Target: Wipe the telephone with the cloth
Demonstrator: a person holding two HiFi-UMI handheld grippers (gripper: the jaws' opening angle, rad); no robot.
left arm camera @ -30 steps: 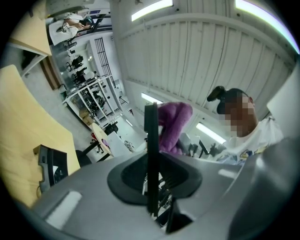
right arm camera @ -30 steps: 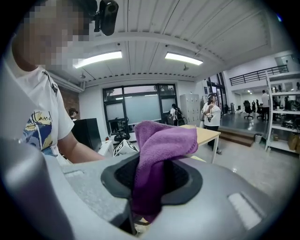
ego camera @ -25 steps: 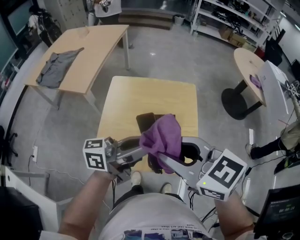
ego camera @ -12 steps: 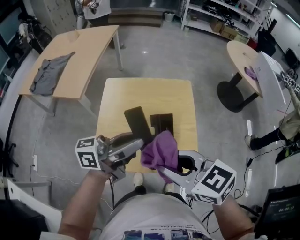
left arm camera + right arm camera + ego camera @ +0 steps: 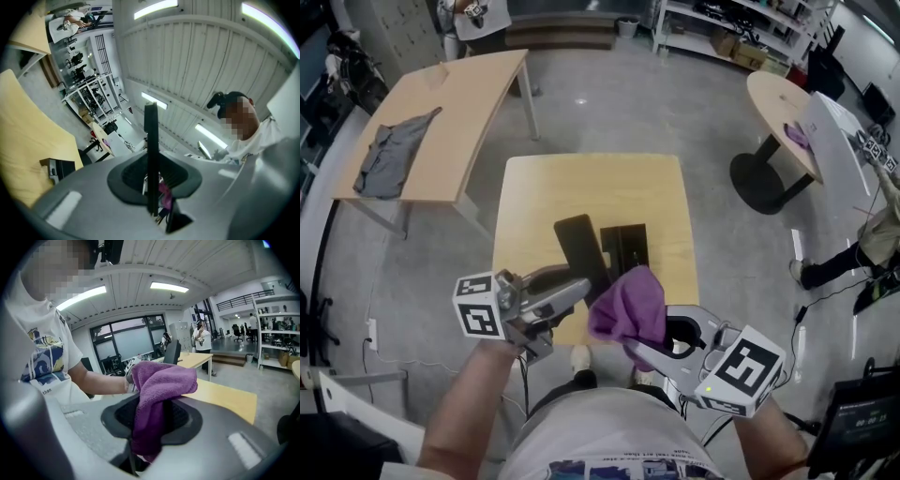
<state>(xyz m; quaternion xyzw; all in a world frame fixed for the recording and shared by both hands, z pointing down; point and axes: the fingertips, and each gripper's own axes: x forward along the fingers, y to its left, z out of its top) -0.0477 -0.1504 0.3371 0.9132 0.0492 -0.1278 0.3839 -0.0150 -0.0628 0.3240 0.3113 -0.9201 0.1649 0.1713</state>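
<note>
Fingers [image 5: 561, 293] of your left gripper [image 5: 586, 284] are clamped on the telephone handset [image 5: 579, 247], a flat black slab; in the left gripper view it stands edge-on [image 5: 151, 154] between the jaws, pinched at a narrow gap. You hold it over the near half of the small wooden table [image 5: 581, 187], tilted so its far end leans left. The telephone base [image 5: 626, 246] lies flat on that table, just right of the handset, and also shows at the left of the left gripper view [image 5: 60, 168].

Your right gripper [image 5: 632, 339] comes in from the near right, jaws closed on the purple cloth [image 5: 628, 305]. In the right gripper view the cloth [image 5: 157, 394] runs down between the jaws and bunches over their tips. From the head view the bundle sits right beside the handset's near end and covers the base's near edge (whether it actually touches the handset I cannot tell).

Far left, a grey garment [image 5: 389, 155] is spread on a long wooden table [image 5: 478, 103]. Far right stands a round table [image 5: 773, 98] on a dark foot, with metal shelves [image 5: 731, 28] beyond it.
</note>
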